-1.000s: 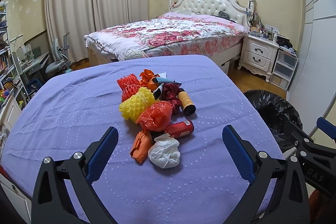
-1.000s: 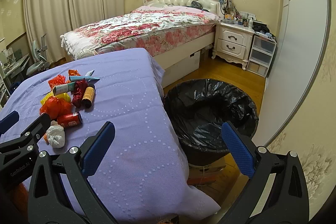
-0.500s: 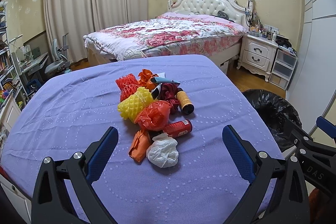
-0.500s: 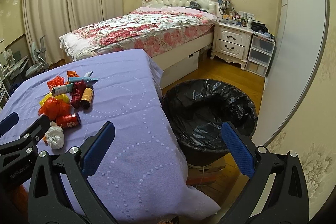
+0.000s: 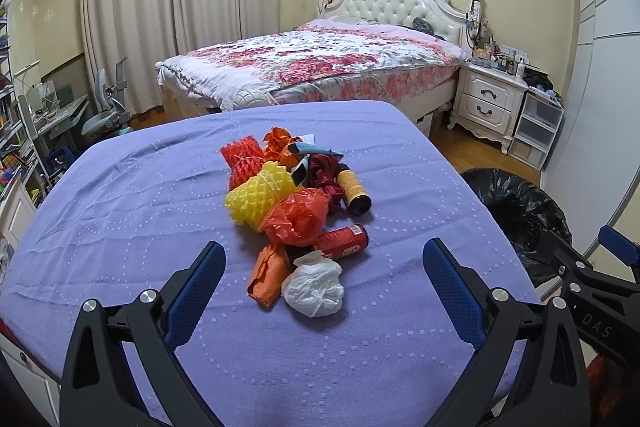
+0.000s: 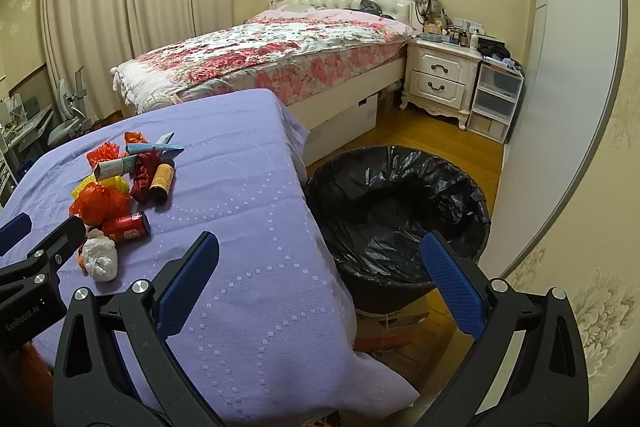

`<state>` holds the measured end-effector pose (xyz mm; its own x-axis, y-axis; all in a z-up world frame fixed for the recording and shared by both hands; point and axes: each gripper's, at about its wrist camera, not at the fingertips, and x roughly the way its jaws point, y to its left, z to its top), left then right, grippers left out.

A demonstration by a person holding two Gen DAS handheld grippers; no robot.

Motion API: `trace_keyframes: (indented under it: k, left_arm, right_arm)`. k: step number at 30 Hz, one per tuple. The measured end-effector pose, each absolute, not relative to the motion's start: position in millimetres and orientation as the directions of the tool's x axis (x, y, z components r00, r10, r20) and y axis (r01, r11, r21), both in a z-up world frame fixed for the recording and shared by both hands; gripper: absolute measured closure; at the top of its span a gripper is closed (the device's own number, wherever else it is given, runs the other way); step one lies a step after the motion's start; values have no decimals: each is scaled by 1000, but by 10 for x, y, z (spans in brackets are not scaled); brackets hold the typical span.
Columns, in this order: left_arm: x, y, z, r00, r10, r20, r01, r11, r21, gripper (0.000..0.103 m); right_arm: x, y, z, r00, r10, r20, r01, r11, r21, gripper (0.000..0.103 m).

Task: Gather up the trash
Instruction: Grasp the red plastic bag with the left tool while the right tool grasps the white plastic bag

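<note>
From my seat, the biggest thing ahead is the double bed with a pink floral quilt and white tufted headboard [image 5: 320,55], standing beyond the table draped in a lilac dotted cloth [image 5: 120,195]. To the right of the table, on the wooden floor, sits the round bin lined with a black plastic bag [image 6: 400,211], its rim just beside the hanging cloth edge and its mouth open. A white two-drawer nightstand [image 6: 440,79] stands by the headboard. The trash lies in one heap near the middle of the table: a yellow foam fruit net [image 5: 260,195] touching a red foam fruit net [image 5: 242,163] behind it, a crumpled orange-red plastic bag [image 5: 298,217] in front of them, a dark red crumpled wrapper [image 5: 326,175] beside an amber cylindrical bottle with a dark cap [image 5: 352,189] lying on its side, a red drink can [image 5: 340,241] also on its side, an orange paper packet [image 5: 270,273], and nearest me a crumpled white plastic bag [image 5: 314,285] touching that packet. My left gripper [image 5: 320,279] hovers over the near table edge with its blue-padded fingers spread wide, holding nothing, the white bag lying between them in view. My right gripper [image 6: 320,275] is likewise spread and empty, aimed toward the gap between table edge and bin.
</note>
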<state>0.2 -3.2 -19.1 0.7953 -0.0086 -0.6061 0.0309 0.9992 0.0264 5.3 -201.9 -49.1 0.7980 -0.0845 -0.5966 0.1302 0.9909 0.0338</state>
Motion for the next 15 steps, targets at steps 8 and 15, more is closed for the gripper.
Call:
trace_keyframes:
  k: [8,15]
  left_arm:
    - [56,257,-289,773,38,-634,-13,999,43,10]
    - [214,443,-397,737,47,-675,-38,999,28,22]
  right_arm:
    - [152,-1969,-566,780,-66,-623,117,992,42,4]
    - [287,-1832,-681,759,-34,-651,82,996,43,10]
